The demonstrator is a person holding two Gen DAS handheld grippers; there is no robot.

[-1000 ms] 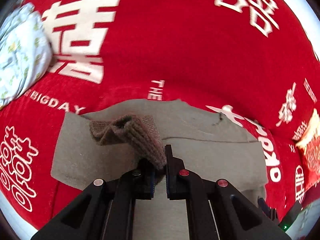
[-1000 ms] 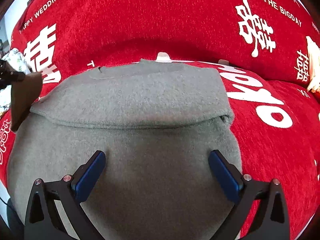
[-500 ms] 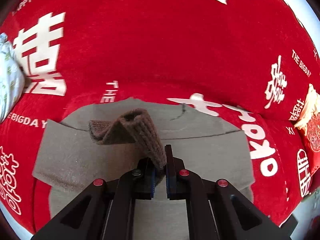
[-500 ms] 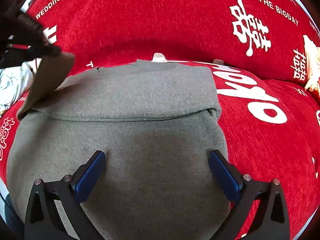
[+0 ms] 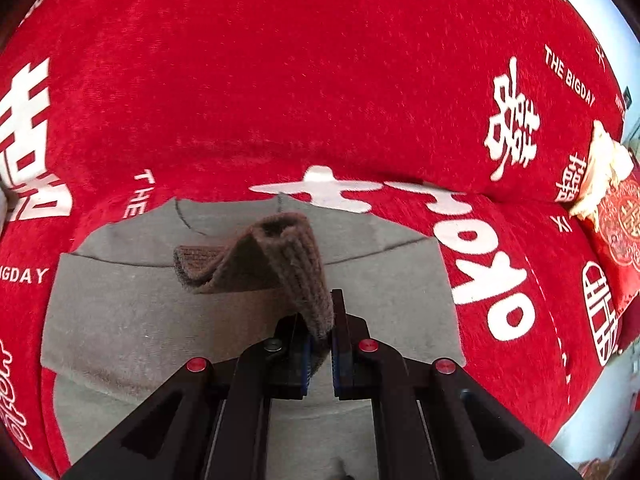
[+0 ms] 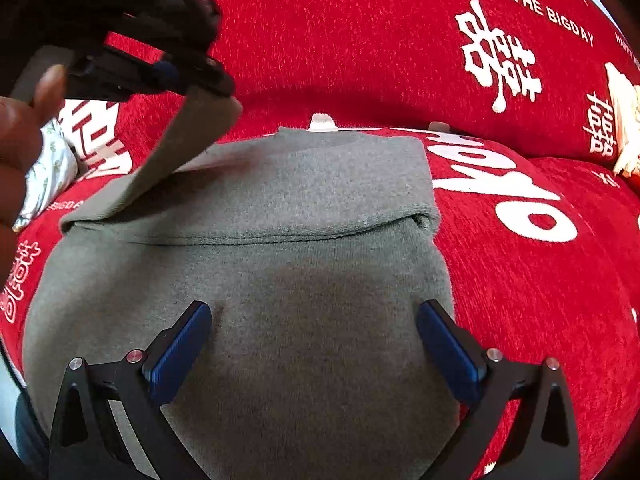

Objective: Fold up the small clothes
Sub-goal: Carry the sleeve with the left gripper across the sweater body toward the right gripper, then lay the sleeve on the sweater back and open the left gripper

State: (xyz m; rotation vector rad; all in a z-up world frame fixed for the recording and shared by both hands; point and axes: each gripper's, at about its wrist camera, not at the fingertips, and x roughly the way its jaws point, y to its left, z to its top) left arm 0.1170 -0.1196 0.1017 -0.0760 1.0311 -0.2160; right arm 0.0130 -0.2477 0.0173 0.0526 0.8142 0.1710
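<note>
A grey knit sweater (image 6: 304,280) lies on the red cover, its far part folded over toward me. My left gripper (image 5: 320,340) is shut on the sweater's ribbed sleeve cuff (image 5: 280,256) and holds it lifted above the body of the sweater (image 5: 132,320). In the right wrist view the left gripper (image 6: 176,72) shows at the upper left with the sleeve (image 6: 160,168) hanging from it to the sweater's left edge. My right gripper (image 6: 312,344) is open and empty, low over the near half of the sweater.
The red cover (image 5: 320,80) with white lettering spreads all around the sweater. A light patterned cloth (image 6: 48,172) lies at the far left. A cream and red item (image 5: 612,200) sits at the right edge.
My left gripper has carried the cuff rightward and inward over the sweater; in the right wrist view it has come in from the left edge. The right gripper stays open over the sweater.
</note>
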